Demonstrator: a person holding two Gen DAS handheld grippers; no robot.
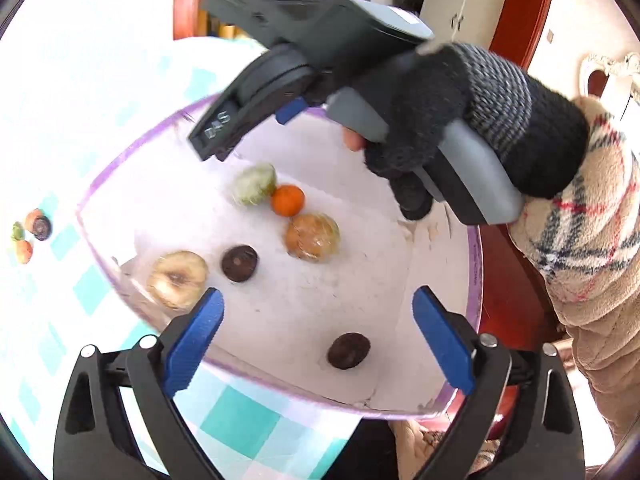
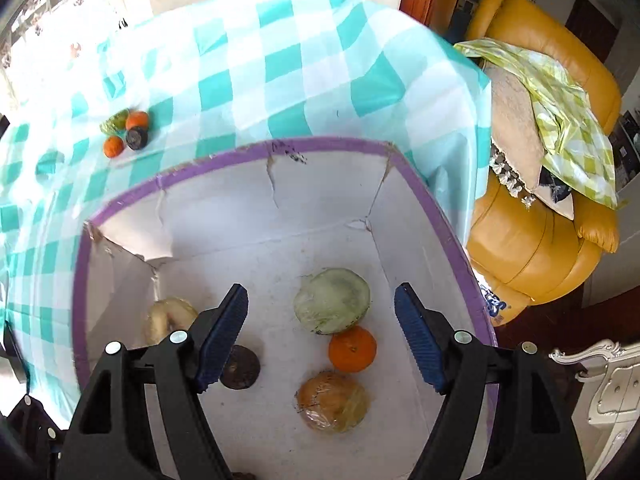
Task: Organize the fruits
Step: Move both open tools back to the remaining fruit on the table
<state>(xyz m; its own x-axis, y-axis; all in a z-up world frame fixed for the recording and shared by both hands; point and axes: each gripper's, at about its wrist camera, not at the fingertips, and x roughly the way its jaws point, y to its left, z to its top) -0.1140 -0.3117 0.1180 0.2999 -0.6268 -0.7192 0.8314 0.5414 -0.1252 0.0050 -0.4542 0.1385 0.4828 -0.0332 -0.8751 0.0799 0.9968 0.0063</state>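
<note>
A white cardboard box with a purple rim point(image 1: 132, 148) point(image 2: 320, 145) holds several fruits. In it lie a green wrapped fruit point(image 1: 256, 184) point(image 2: 336, 312), an orange point(image 1: 288, 200) point(image 2: 352, 350), a wrapped brownish fruit point(image 1: 312, 236) point(image 2: 332, 402), a pale apple point(image 1: 178, 280) point(image 2: 168, 316) and two dark round fruits point(image 1: 239, 263) point(image 1: 348, 351). My left gripper point(image 1: 318, 308) hangs open above the box floor, holding nothing. My right gripper point(image 2: 322, 300) is open above the green fruit, its pads clear of it. More small fruits point(image 1: 32, 232) point(image 2: 126, 132) sit together on the tablecloth.
The box stands on a teal and white checked tablecloth point(image 2: 248, 80), near the table's right edge. A gloved hand point(image 1: 420, 120) holds the right device over the far side of the box. A yellow sofa point(image 2: 540, 240) stands beyond the table.
</note>
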